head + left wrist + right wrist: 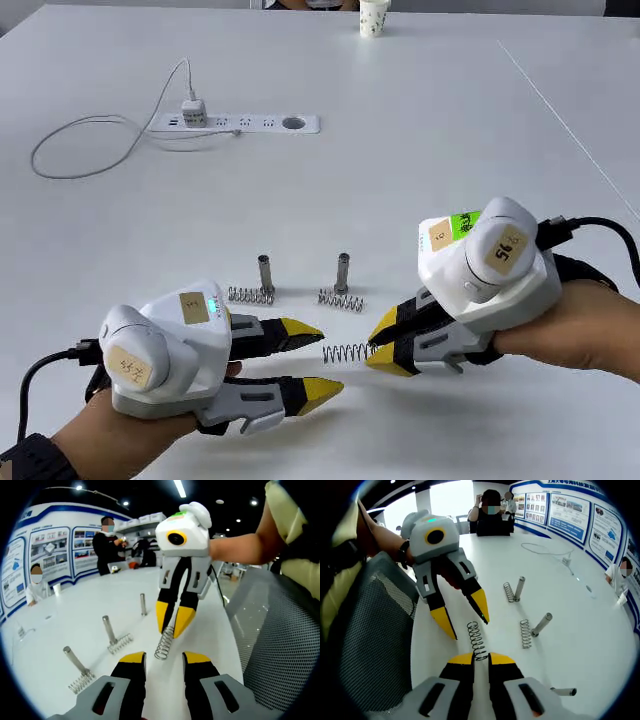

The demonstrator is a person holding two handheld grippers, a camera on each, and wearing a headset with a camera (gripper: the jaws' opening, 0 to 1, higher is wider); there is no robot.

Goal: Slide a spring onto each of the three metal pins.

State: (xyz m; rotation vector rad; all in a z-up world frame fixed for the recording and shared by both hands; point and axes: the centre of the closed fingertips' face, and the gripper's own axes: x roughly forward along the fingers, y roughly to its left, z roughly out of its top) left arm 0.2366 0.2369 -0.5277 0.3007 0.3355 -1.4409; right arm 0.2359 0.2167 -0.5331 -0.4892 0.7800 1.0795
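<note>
My right gripper (381, 346) is shut on one end of a loose steel spring (347, 352), which it holds level just above the white table. The spring's free end points at my left gripper (318, 358), whose yellow-tipped jaws stand open around that end without gripping it. In the right gripper view the spring (476, 640) runs out from my right gripper (480, 659) toward the left gripper (467, 624). Two metal pins (265, 271) (342, 270) stand behind, each with a spring (250, 295) (340, 299) lying at its foot. A third pin (143, 604) is bare.
A white power strip (240, 123) with a plugged charger and a looping cable (75, 150) lies at the far left of the table. A paper cup (373, 17) stands at the far edge. People sit and stand (106, 545) beyond the table.
</note>
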